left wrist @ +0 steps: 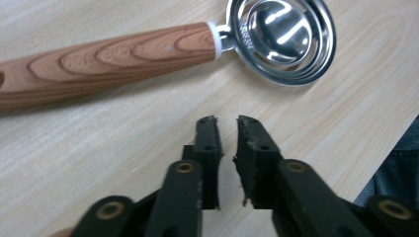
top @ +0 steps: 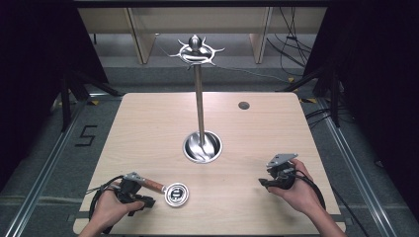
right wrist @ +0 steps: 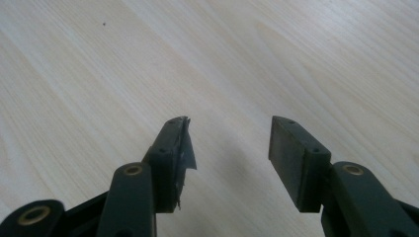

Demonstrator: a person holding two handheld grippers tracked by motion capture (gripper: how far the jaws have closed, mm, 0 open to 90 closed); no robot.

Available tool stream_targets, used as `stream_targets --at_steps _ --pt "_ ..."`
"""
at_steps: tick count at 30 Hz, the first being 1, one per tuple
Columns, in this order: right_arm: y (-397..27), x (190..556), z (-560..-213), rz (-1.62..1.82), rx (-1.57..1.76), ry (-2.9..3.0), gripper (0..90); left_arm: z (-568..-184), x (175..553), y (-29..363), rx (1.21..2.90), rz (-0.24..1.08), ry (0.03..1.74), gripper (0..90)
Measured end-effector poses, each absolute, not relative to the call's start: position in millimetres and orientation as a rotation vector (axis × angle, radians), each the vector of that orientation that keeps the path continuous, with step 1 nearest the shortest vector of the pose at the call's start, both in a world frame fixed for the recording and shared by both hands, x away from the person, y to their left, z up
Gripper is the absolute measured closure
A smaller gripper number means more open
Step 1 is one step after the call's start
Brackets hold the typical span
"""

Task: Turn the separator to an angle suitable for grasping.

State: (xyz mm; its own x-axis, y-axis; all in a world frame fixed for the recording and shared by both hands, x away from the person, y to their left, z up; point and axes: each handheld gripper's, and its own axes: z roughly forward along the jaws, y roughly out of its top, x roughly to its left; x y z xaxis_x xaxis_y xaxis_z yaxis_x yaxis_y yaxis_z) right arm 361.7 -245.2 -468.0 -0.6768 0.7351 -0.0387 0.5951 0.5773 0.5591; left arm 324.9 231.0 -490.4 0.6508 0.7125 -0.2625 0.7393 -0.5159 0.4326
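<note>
the work in hand is picking up the steel egg separator with the wood-grain handle (top: 165,190), which lies flat on the light wooden table (top: 148,128) near its front edge, bowl end pointing toward the table's middle. your left gripper (top: 143,201) sits just beside the handle end, not touching it. in the left gripper view its jaws stand almost together, only a thin gap between the pads (left wrist: 210,143), and nothing is between them. the handle (left wrist: 104,61) lies crosswise just beyond the tips.

1. open the left jaws wider than the handle before you advance.
2. set the pads square across the wooden part, not the round steel bowl (left wrist: 284,37), which is likely to slip.
3. close firmly, then lift level.

your right gripper (top: 271,182) rests well apart, at the right of the table, jaws spread over bare wood with nothing held.

the tall steel stand with hooked arms (top: 197,54) rises from a round dished base (top: 202,147) at mid-table. its hooks are too small to make out clearly. the far end of the handle is cut off at the left gripper view's edge, and the embossed lettering on it cannot be read.
</note>
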Motion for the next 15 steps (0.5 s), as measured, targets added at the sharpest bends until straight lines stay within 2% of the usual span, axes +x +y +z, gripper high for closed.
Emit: stream_targets --at_steps 2,4,7,15 --pt "-245.6 361.8 -468.7 0.757 1.095 2.536 50.3 -491.0 324.5 229.8 2.312 -0.073 1.172 87.3" --pt "-247.0 362.0 -469.0 0.754 1.100 2.538 50.4 -488.9 328.1 233.8 2.285 -0.054 1.217 88.7" --pt "-247.4 362.6 -469.8 0.752 1.101 2.538 50.2 -486.2 336.8 241.0 2.275 0.010 1.290 89.0" --pt "-243.7 363.7 -475.0 0.792 1.100 2.514 50.1 -490.1 364.2 242.8 2.319 0.001 1.338 89.1"
